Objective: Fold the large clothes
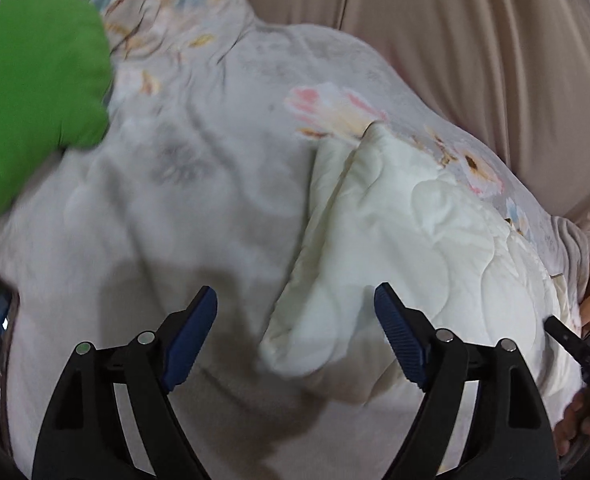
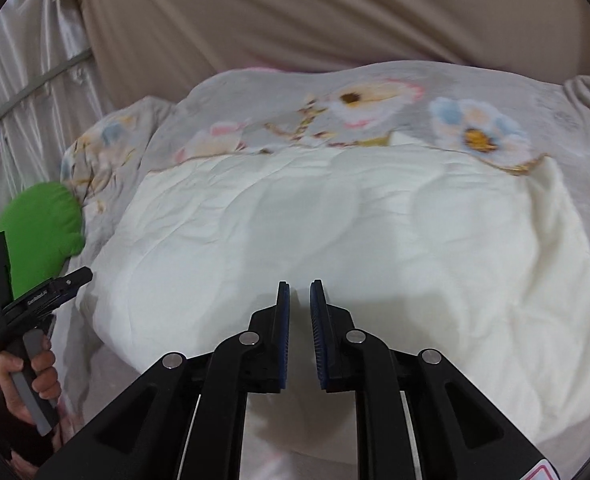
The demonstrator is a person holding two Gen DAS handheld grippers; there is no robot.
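A large quilt lies folded on the bed, its grey floral face (image 1: 215,140) outward and a flap of white quilted underside (image 1: 415,240) turned over on top. My left gripper (image 1: 295,292) hovers over the edge of that white flap, jaws wide open and empty. In the right wrist view the white underside (image 2: 335,220) fills the middle, with the floral border (image 2: 375,104) behind it. My right gripper (image 2: 299,284) hangs just above the white fabric, its pads a narrow gap apart with nothing between them.
A green cushion (image 1: 35,92) sits at the quilt's left end, also seen as a green cushion (image 2: 39,232) in the right wrist view. Beige draped fabric (image 2: 295,12) backs the bed. A hand (image 2: 27,376) grips the left tool's handle at lower left.
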